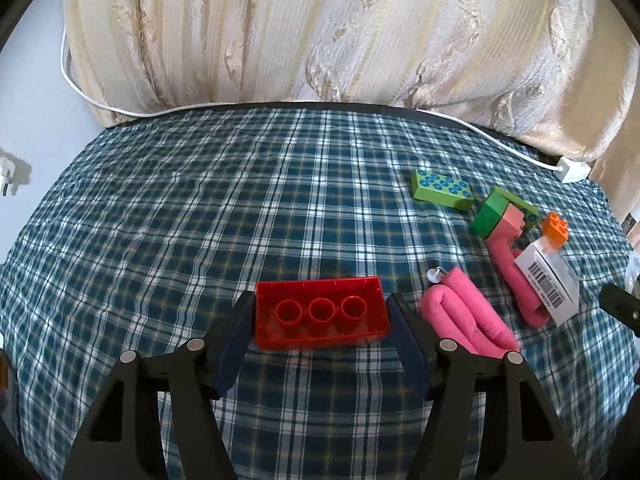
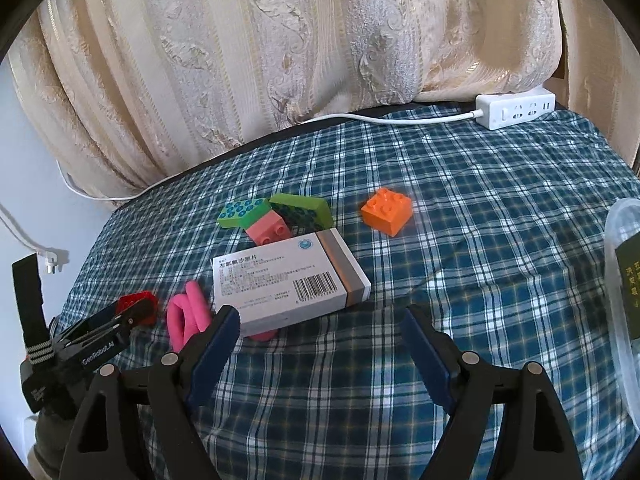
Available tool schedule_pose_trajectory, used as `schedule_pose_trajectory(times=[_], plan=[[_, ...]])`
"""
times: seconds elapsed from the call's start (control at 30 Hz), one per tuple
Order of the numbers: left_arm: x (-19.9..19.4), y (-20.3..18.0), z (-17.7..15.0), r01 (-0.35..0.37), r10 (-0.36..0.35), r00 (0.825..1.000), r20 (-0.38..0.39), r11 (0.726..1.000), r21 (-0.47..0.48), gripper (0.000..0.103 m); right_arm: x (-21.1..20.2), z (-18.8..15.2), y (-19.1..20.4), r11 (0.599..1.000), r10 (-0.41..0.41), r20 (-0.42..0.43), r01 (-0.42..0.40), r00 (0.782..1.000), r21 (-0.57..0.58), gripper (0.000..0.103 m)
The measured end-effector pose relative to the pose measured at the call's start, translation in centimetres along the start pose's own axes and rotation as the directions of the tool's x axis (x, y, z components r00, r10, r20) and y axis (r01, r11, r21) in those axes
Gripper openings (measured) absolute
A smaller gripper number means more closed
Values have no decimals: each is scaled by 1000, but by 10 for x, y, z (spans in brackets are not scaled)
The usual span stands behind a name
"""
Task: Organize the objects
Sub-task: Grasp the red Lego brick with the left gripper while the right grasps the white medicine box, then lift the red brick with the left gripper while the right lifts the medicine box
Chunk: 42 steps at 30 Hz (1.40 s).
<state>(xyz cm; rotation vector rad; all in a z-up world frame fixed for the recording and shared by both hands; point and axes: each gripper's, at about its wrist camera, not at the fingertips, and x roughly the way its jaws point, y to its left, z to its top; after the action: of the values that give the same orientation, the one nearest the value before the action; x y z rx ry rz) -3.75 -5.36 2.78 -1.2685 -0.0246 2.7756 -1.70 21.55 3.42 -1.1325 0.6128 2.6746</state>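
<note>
The curtain (image 2: 280,60), cream with a raised pattern, hangs across the whole back of both views. Below it the desk (image 1: 200,208) is covered by a blue and white checked cloth.

At 1 o'clock in the right wrist view a white power strip (image 2: 516,111) lies at the desk's far edge, its white cable (image 2: 400,120) running left along that edge. At 3 o'clock in the same view stands a clear plastic container (image 2: 624,280), only partly in frame.

The medicine box (image 2: 288,280), white with a grey band and a barcode, lies near the middle of the right wrist view, resting partly on a pink foam strip (image 2: 188,316). Beyond the box, at 11 o'clock, sit two green bricks (image 2: 244,212) touching a pink brick (image 2: 268,232). The orange brick (image 2: 386,210) stands alone at 12 o'clock, apart from the cluster.

The red brick (image 1: 322,312) lies underside up at the centre of the left wrist view, directly between the fingers of the left tool (image 1: 322,332). The left tool stands narrow, its pads at both short ends of the red brick; whether they press it cannot be told with certainty, though no gap shows.

The right tool (image 2: 320,336) stands wide, nothing between its fingers, the medicine box just ahead at 11 o'clock of its left finger.
</note>
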Motion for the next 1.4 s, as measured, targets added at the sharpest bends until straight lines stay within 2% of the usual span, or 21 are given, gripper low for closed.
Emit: schedule_pose_trajectory(times=[0.17, 0.33, 0.4, 0.57, 0.87, 1.07, 1.17, 1.27, 1.4], plan=[[0, 1, 0, 10, -10, 1000, -2, 1000, -5, 67, 3, 3, 5, 1000, 19, -5, -19, 1000, 2, 86], [0, 1, -1, 15, -15, 1000, -6, 1000, -14, 67, 6, 15, 22, 999, 18, 21, -17, 1000, -43, 86], [0, 1, -1, 15, -15, 1000, -6, 1000, -14, 67, 11, 22, 31, 997, -9, 42, 12, 999, -74, 86], [0, 3, -2, 21, -21, 1000, -9, 1000, -24, 67, 32, 35, 45, 994, -30, 29, 33, 999, -102, 86], [2, 3, -3, 36, -36, 999, -21, 999, -25, 67, 62, 42, 61, 968, -176, 20, 177, 984, -178, 86], [2, 2, -4, 39, -40, 999, -21, 999, -30, 67, 48, 28, 56, 952, -208, 21, 208, 978, -227, 87], [0, 2, -4, 44, -45, 999, -19, 998, -33, 67, 41, 17, 48, 941, -234, -13, 223, 972, -255, 87], [-2, 0, -4, 50, -50, 999, -17, 998, -34, 67, 32, 5, 35, 948, -233, -32, 220, 972, -230, 87], [-6, -3, -4, 55, -55, 998, -10, 998, -30, 67, 18, 4, 28, 963, -206, -13, 200, 978, -182, 87]])
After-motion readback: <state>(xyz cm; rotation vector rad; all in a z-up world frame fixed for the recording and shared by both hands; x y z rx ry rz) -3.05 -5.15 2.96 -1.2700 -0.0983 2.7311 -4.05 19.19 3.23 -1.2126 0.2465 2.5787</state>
